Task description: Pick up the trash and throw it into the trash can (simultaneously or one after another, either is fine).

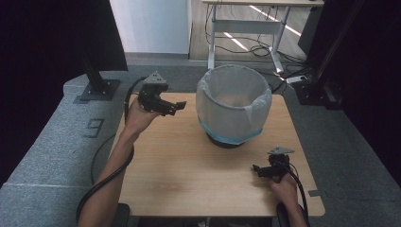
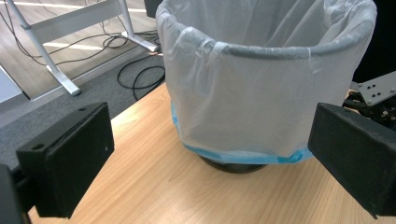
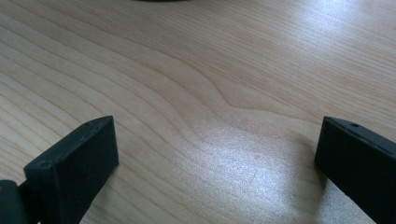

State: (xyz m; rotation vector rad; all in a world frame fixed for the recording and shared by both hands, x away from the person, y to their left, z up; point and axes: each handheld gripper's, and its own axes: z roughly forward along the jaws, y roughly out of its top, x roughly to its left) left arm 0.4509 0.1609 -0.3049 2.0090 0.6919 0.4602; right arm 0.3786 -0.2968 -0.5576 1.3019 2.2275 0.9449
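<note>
A round bin [image 1: 234,106] lined with a white plastic bag stands at the back middle of the wooden table [image 1: 189,170]; a blue band of bag shows near its dark base. In the left gripper view the bin [image 2: 261,88] stands close ahead. My left gripper [image 1: 177,106] is held above the table's back left, pointing at the bin, open with nothing between its jaws. My right gripper [image 1: 256,169] rests low at the front right, open over bare wood [image 3: 210,116]. The left gripper [image 2: 210,154] and the right gripper [image 3: 215,154] both show wide gaps.
Grey carpet [image 1: 56,142] surrounds the table. Two black stands with base plates [image 1: 99,87] [image 1: 314,90] flank the far side. A white desk frame [image 1: 246,28] with loose cables on the floor stands behind the bin.
</note>
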